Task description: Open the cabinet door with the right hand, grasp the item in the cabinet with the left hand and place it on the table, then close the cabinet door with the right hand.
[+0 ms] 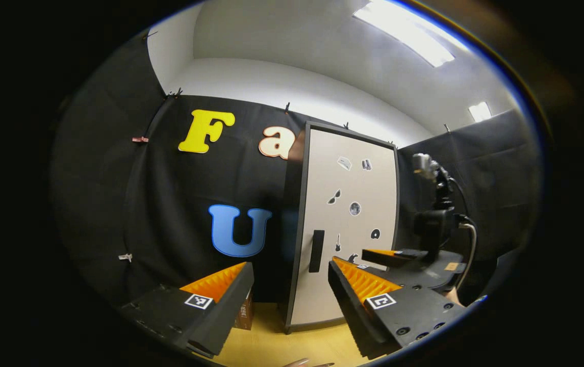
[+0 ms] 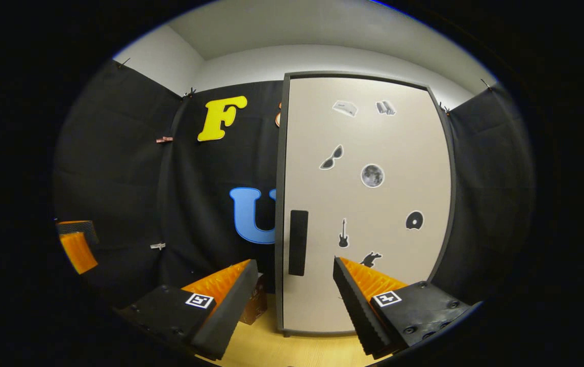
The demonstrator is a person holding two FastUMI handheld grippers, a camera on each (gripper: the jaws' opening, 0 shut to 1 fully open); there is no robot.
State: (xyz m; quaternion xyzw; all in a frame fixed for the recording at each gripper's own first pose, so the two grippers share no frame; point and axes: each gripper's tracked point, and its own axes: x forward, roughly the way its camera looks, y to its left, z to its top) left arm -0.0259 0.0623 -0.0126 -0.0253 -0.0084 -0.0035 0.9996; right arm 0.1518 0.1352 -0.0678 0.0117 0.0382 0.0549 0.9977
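- Left gripper view: left gripper (image 1: 290, 278) held above the wooden table (image 1: 271, 346), fingers spread wide, nothing between them.
- Cabinet (image 1: 345, 224) stands upright on the table ahead, slightly right of centre. Door (image 1: 353, 255) flush in its dark frame; dark vertical handle (image 1: 316, 251) near the door's left edge.
- Small stickers (image 1: 355, 208) scattered over the door face.
- Item inside the cabinet: hidden behind the shut door, cannot tell what it is.
- Right gripper (image 1: 373, 259) seen farther off, to the right, in front of the door's lower right part. Its fingers look apart; not touching the door as far as can be told.
- Brown box (image 1: 244, 311) sits on the table by the cabinet's lower left corner, partly behind the left finger.
- Open table surface lies between the fingers and the cabinet's base.
- Right gripper view: right gripper (image 2: 296, 280) also spread wide and holding nothing, facing the door (image 2: 368, 204) squarely.
- Handle (image 2: 298, 242) lies above the gap between the fingers, apart from both.
- Bare table (image 2: 292, 346) runs up to the cabinet's bottom edge; brown box (image 2: 256, 306) just left of that edge.
- Left gripper (image 2: 76, 244) shows at the far left margin, well apart from the cabinet.
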